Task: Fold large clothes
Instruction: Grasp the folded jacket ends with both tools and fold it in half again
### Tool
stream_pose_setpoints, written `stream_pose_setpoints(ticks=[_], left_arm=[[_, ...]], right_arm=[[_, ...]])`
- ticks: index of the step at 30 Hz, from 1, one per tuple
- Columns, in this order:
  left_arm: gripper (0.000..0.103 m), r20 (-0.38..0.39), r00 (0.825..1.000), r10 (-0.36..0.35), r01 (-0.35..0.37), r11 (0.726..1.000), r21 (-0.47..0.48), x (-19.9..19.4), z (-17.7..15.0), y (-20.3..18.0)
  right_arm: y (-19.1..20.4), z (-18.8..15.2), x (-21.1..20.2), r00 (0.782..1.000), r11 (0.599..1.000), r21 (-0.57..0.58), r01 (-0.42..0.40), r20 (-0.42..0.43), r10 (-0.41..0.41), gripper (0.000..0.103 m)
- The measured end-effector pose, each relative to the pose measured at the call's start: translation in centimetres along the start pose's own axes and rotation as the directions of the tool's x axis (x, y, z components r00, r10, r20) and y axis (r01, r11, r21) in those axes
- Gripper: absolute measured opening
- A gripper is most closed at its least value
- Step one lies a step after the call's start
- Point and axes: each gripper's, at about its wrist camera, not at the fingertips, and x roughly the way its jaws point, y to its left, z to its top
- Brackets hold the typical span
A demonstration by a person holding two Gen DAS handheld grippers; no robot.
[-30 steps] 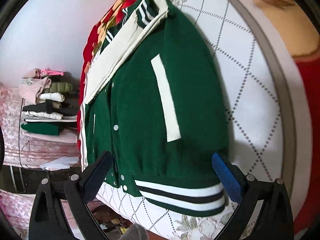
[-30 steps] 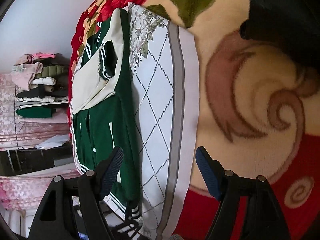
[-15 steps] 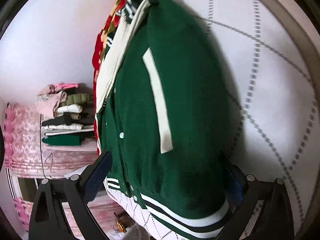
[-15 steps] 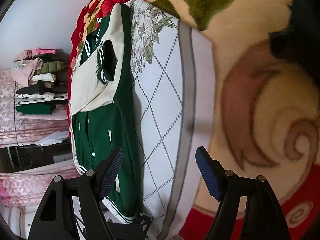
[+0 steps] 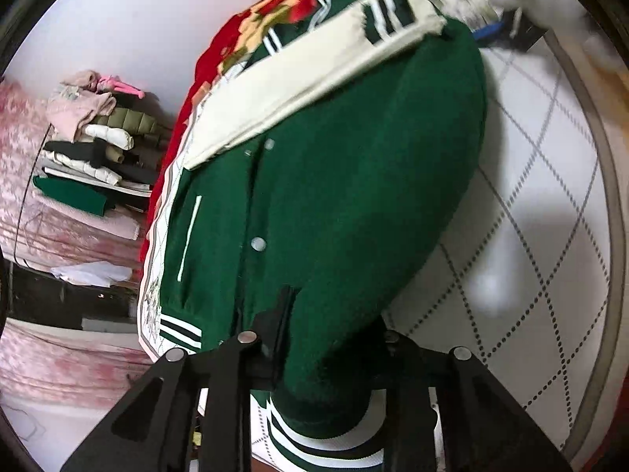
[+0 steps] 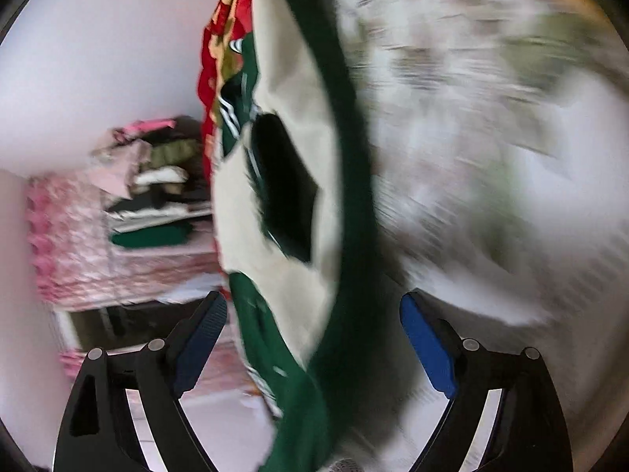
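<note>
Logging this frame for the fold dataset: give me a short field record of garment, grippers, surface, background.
garment: green varsity jacket with cream sleeves, hem end lifted
left gripper: shut on the jacket near its striped hem
right gripper: open, jacket edge between its fingers, view blurred
surface: white quilted diamond-pattern sheet over a red floral blanket
background: stack of folded clothes

Jacket (image 6: 346,204) fills right jaws' gap, prob.

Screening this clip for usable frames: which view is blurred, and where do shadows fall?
Right wrist view: heavy motion smear over the bedspread; the green jacket is soft too. Left wrist view: mostly sharp, blur only at the top right; a grey shadow lies on the quilted sheet beside the jacket.
</note>
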Motion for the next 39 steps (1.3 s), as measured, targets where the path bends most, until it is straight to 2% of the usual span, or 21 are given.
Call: stream_pose_setpoints(ticks=[3,5,6,8,10,11,14,18,21,24,26,29,31,33,35,36,37,38,39], left_arm=[[0.021,0.016,0.999,-0.031,0.031,0.999,-0.034,-0.3,0.5,1.4],[0.021,0.022,0.998,-0.054,0.055,0.997,-0.053,-0.1,0.6,2.2],[0.021,0.023,0.997,-0.074,0.076,0.995,-0.069,0.0,0.5,2.8],[0.021,0.025,0.993,-0.114,0.116,0.991,-0.072,0.5,0.6,4.0],[0.021,0.038,0.987,-0.157,0.16,0.983,-0.09,0.6,0.6,5.8],[0.021,0.044,0.984,-0.173,0.176,0.98,-0.095,0.5,0.7,6.6],[0.021,0.054,0.968,-0.244,0.249,0.959,-0.136,0.8,0.5,10.1],[0.021,0.067,0.942,-0.33,0.337,0.917,-0.212,2.2,0.3,15.8],[0.025,0.085,0.923,-0.374,0.383,0.883,-0.273,4.1,-0.1,20.4],[0.026,0.075,0.918,-0.39,0.391,0.857,-0.336,7.2,-0.4,25.0],[0.026,0.054,0.907,-0.418,0.405,0.829,-0.386,9.7,-0.7,27.5],[0.026,0.042,0.889,-0.457,0.416,0.764,-0.494,13.8,-1.9,31.2],[0.027,0.023,0.881,-0.472,0.408,0.734,-0.543,16.6,-2.8,32.6],[0.029,-0.002,0.854,-0.52,0.415,0.684,-0.6,20.0,-4.1,33.7],[0.035,-0.028,0.837,-0.547,0.401,0.647,-0.648,22.7,-5.4,34.3],[0.042,-0.041,0.83,-0.556,0.387,0.628,-0.675,24.0,-6.3,34.7],[0.055,-0.056,0.831,-0.553,0.368,0.623,-0.691,25.1,-7.1,35.0],[0.063,-0.085,0.84,-0.535,0.328,0.627,-0.706,26.2,-8.3,35.5],[0.073,-0.107,0.848,-0.519,0.296,0.631,-0.717,26.9,-9.1,36.0]], right_arm=[[1.2,1.4,2.7,1.0,0.999,0.032,-0.014,0.012,0.014,0.091],[2.2,2.0,4.0,0.998,0.999,0.038,0.036,0.042,-0.037,0.063],[2.8,2.3,4.8,0.993,0.993,0.047,0.109,0.048,-0.111,0.035],[4.0,2.2,5.5,0.982,0.985,0.05,0.162,0.086,-0.166,0.023],[6.1,1.8,5.7,0.968,0.975,0.005,0.223,0.115,-0.223,0.02],[8.0,1.3,5.8,0.956,0.964,-0.023,0.264,0.14,-0.259,0.019],[12.6,0.2,6.1,0.942,0.954,-0.044,0.296,0.183,-0.283,0.018],[19.8,-1.2,7.9,0.918,0.93,-0.095,0.354,0.226,-0.326,0.018],[26.6,-2.0,11.2,0.888,0.893,-0.146,0.427,0.253,-0.384,0.018],[31.9,-2.2,16.3,0.858,0.849,-0.182,0.496,0.257,-0.446,0.018],[34.5,-2.1,19.8,0.842,0.825,-0.2,0.528,0.249,-0.479,0.018],[37.9,-2.3,27.4,0.819,0.785,-0.24,0.572,0.233,-0.525,0.018],[38.7,-2.7,32.5,0.802,0.759,-0.261,0.597,0.209,-0.559,0.017],[38.8,-2.6,36.7,0.783,0.734,-0.273,0.622,0.192,-0.592,0.018],[38.1,-2.3,42.3,0.751,0.699,-0.293,0.652,0.126,-0.648,0.019],[37.6,-2.4,43.7,0.746,0.696,-0.294,0.655,0.105,-0.658,0.024],[37.0,-2.3,45.7,0.749,0.704,-0.293,0.647,0.069,-0.659,0.035],[36.5,-2.4,46.5,0.765,0.723,-0.293,0.626,0.05,-0.642,0.041],[36.0,-2.3,46.6,0.784,0.744,-0.292,0.601,0.036,-0.619,0.053]])
